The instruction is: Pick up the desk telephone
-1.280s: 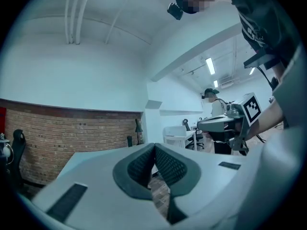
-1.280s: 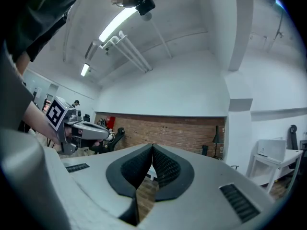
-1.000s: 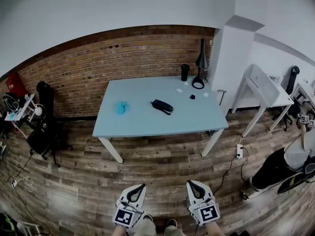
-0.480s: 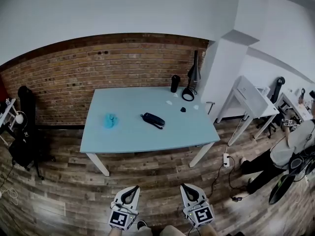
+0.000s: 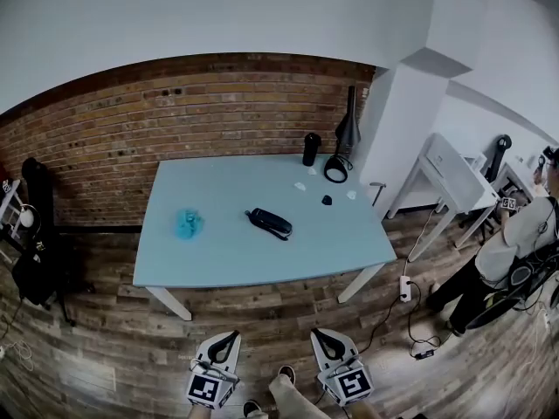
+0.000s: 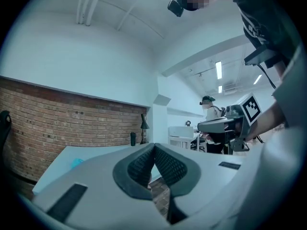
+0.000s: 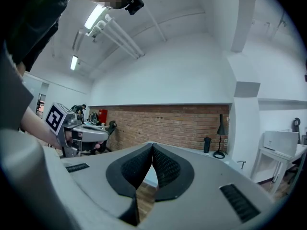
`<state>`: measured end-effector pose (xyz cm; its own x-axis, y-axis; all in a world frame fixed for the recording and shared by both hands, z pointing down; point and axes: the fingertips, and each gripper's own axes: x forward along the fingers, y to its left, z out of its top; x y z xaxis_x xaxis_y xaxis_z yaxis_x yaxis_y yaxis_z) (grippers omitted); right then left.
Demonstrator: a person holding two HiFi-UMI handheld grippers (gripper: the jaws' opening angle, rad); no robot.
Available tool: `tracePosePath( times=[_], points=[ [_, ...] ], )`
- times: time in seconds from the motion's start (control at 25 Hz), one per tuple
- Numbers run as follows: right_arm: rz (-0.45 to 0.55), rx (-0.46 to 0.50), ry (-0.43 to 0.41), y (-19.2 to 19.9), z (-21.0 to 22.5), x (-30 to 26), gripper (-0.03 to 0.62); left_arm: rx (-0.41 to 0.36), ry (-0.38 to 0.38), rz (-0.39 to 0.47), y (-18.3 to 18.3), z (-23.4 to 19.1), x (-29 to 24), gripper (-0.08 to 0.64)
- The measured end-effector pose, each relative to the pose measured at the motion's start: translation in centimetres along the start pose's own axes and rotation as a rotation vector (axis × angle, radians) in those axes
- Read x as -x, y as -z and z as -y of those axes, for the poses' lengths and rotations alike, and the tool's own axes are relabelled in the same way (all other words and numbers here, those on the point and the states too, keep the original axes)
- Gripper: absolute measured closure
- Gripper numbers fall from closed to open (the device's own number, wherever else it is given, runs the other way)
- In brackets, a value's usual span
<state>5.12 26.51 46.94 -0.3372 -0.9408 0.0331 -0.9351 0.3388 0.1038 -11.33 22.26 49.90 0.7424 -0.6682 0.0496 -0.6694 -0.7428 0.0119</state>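
Desk telephone [image 5: 269,223] lay flat near the middle of the light-blue counter [image 5: 218,264], w/ a small teal item [image 5: 186,223] to its left & a black cup [image 5: 311,148] + lamp [image 5: 342,138] at the far right corner. Left gripper [image 5: 228,335] & right gripper [image 5: 322,333] were both closed, nothing between the jaws. They were side by side over the wood floor [image 5: 105,339], well apart from the phone, pointing toward the counter.

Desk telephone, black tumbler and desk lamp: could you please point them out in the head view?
desk telephone [image 5: 269,223], head view, middle of its dark body.
black tumbler [image 5: 311,149], head view, middle of its side.
desk lamp [image 5: 348,133], head view, on its shade.
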Motion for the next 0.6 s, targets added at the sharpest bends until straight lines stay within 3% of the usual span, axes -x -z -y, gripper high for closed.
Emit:
tracePosePath(
  times=[0.28,0.6],
  points=[
    [0.008,-0.069,-0.023,1.8,7.9,-5.5,0.566,-0.006,-0.033,-0.070,-0.7,-0.8,-7.7,0.532],
    [-0.020,-0.091,-0.057,3.4,13.0,-10.1,0.566,-0.016,-0.073,-0.123,-0.7,-3.8,-13.1,0.532]
  ],
)
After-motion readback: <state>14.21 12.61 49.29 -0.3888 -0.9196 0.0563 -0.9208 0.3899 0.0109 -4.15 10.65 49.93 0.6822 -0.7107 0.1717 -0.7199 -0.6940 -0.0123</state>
